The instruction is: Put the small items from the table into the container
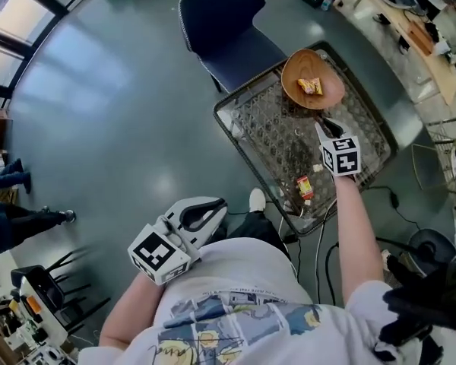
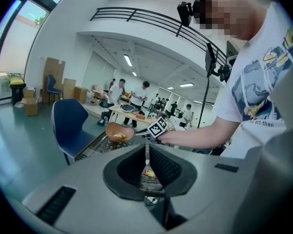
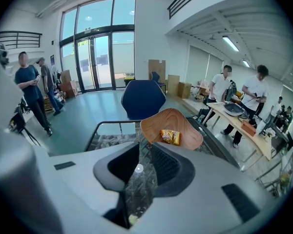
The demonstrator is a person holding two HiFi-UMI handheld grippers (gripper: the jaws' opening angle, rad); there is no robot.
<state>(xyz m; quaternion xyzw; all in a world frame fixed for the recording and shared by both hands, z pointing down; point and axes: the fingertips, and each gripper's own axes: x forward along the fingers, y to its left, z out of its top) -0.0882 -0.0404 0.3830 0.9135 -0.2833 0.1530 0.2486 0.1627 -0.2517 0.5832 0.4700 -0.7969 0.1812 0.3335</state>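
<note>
**Current step.** The transfer is judged to be partly complete. A yellow snack packet [image 1: 310, 87] lies inside the wooden bowl [image 1: 295, 68], which stands at the far end of the glass tabletop [image 1: 262, 131]. A red-and-yellow packet [image 1: 305, 187] remains on the tabletop near the person's edge, just beside the right forearm and well apart from the bowl.

**Tool state.**
- The right tool [image 1: 327, 126] is held over the tabletop, just short of the bowl's near rim. In the right gripper view its jaws are seen partly apart. Only the patterned glass shows through the gap, so nothing is gripped.
- The left tool [image 1: 213, 207] is held off the tabletop, close to the person's body. In the left gripper view its jaws are drawn together to a thin slit. No item is carried between them.

**Next move.**
1. The right tool is to be brought toward the near edge and lowered over the remaining packet.
2. The jaws are likely to need widening so that the packet is straddled.
3. The pads are to be closed on the packet's edges.
4. The packet is to be lifted clear of the glass, carried over the bowl's rim and released there.

The packet lies flat, so a low, steep approach is advised.
</note>
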